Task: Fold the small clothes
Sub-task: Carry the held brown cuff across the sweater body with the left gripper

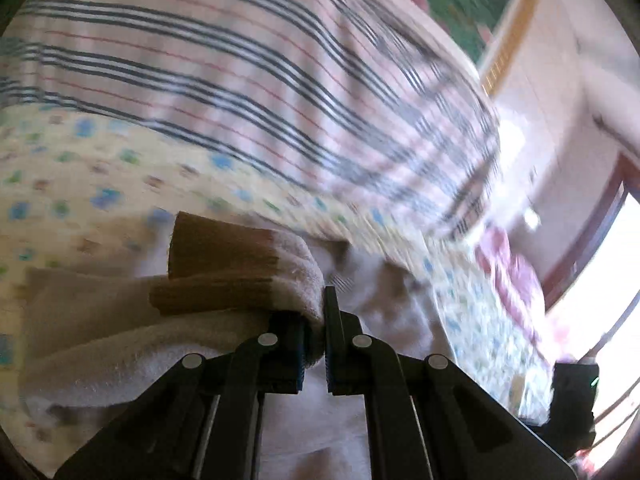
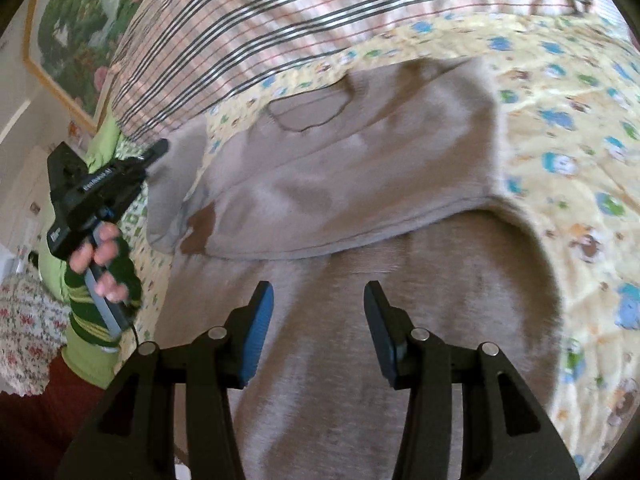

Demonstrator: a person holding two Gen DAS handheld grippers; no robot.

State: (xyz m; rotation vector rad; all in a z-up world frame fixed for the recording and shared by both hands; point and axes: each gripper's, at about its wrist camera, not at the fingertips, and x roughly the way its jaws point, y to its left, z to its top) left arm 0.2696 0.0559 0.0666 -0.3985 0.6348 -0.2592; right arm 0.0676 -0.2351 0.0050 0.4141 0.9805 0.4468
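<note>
A beige small sweater (image 2: 360, 184) lies on a yellow patterned sheet (image 2: 568, 128), its upper part folded over the lower part, neck opening toward the striped blanket. My left gripper (image 1: 323, 320) is shut on the sweater's sleeve (image 1: 248, 280), which has a brown cuff, and holds it above the cloth. In the right wrist view the left gripper (image 2: 158, 148) sits at the sweater's left edge. My right gripper (image 2: 318, 300) is open and empty, just above the sweater's lower half.
A striped blanket (image 2: 320, 12) lies beyond the sweater. A framed picture (image 2: 80, 28) hangs on the wall at left. A knitted patterned cloth (image 2: 28, 320) lies at lower left. A bright window (image 1: 600, 280) is at right in the left wrist view.
</note>
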